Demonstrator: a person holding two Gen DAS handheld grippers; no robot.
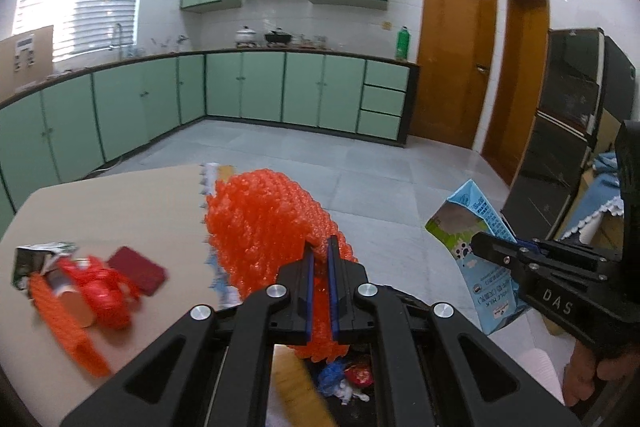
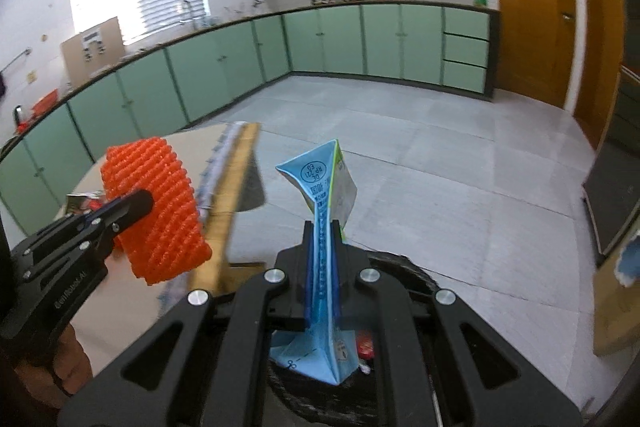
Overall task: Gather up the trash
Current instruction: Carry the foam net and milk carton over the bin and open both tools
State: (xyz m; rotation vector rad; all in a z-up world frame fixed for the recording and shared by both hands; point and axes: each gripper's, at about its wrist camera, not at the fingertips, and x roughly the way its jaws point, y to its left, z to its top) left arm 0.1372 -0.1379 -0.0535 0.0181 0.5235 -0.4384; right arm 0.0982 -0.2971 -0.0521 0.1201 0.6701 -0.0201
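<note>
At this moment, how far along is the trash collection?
Partly done: wrappers already lie in the black bin. In hand: left gripper holds orange foam netting, right gripper a flattened blue milk carton. Left: red-orange litter pile on the table.

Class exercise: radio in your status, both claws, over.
Left claw shut on orange foam net. Right claw shut on milk carton. Both over bin. More trash on table.
</note>
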